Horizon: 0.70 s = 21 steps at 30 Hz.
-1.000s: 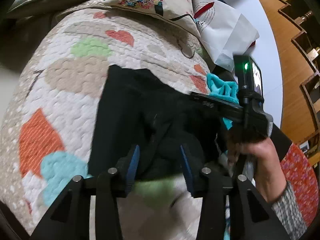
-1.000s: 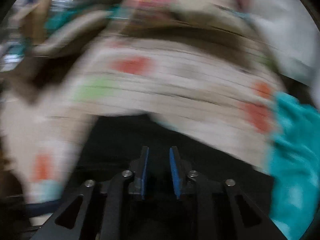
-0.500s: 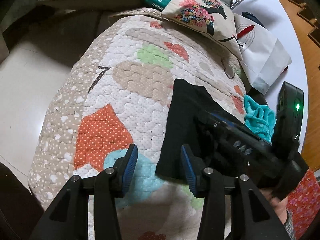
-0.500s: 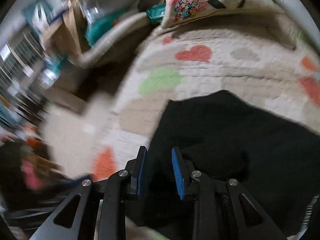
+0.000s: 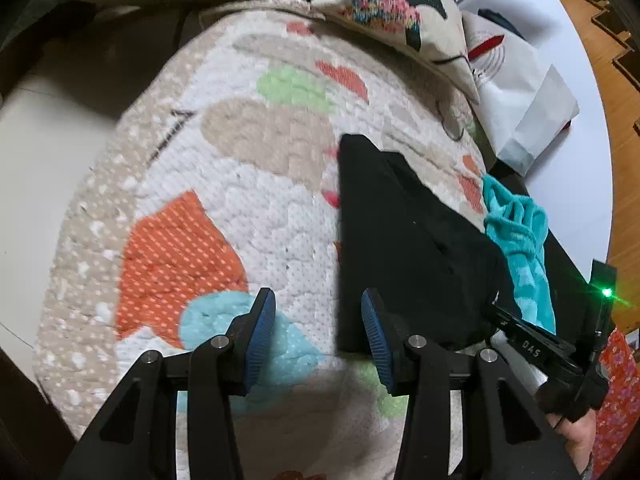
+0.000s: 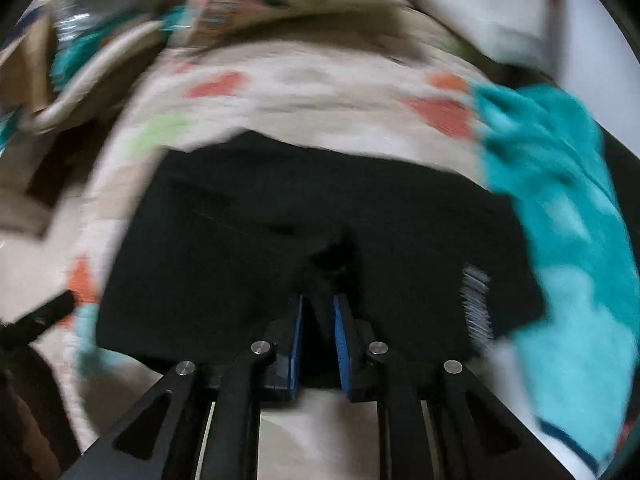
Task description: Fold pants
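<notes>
Left wrist view: the left hand-held gripper [image 5: 318,330] hangs over a quilt [image 5: 208,184] with its jaws wide apart and nothing between them; its left pad sits above a light blue patch, its right pad at the near left edge of the pants [image 5: 404,248]. The pants are black, folded into a compact slab on the right half of the quilt, long axis running from the near edge away toward the far left, where a narrow corner points at a floral pillow [image 5: 396,8]. Just right of the pants lies a teal cloth [image 5: 520,240], touching their right edge, and beyond it a white bag [image 5: 524,108]. At the lower right the right hand-held gripper [image 5: 500,312] reaches in to the pants' near right corner. Right wrist view, blurred: the right hand-held gripper [image 6: 319,322] has its jaws narrow, with a bunched fold of the pants [image 6: 320,224] pinched between the blue pads. The pants spread broad across the middle, and the teal cloth [image 6: 560,208] overlaps their right side.
</notes>
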{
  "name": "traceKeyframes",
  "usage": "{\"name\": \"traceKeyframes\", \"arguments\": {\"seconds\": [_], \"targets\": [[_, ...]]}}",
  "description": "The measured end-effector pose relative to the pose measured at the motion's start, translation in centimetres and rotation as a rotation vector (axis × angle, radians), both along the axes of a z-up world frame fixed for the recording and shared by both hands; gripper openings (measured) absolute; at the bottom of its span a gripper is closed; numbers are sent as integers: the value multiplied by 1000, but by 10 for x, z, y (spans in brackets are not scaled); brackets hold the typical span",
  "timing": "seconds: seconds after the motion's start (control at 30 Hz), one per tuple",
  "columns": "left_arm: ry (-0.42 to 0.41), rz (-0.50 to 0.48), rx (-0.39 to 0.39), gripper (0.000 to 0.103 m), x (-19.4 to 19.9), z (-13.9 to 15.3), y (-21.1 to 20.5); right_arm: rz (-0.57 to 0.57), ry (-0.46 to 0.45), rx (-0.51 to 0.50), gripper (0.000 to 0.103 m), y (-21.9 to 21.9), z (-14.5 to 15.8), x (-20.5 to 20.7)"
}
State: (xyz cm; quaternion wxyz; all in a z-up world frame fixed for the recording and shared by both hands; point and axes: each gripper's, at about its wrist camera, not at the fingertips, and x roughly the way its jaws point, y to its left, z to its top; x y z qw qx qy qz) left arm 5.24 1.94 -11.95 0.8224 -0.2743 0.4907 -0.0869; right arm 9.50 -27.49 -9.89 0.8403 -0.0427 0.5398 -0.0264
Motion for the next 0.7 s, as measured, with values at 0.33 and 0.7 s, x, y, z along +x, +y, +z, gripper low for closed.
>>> {"name": "traceKeyframes", "arguments": {"seconds": [0.33, 0.7], "targets": [[19, -25, -9, 44, 7, -12, -11, 66, -71, 252, 18, -2, 35, -1], [-6, -55, 1, 60, 21, -23, -37, 332, -9, 320, 55, 110, 17, 57]]}}
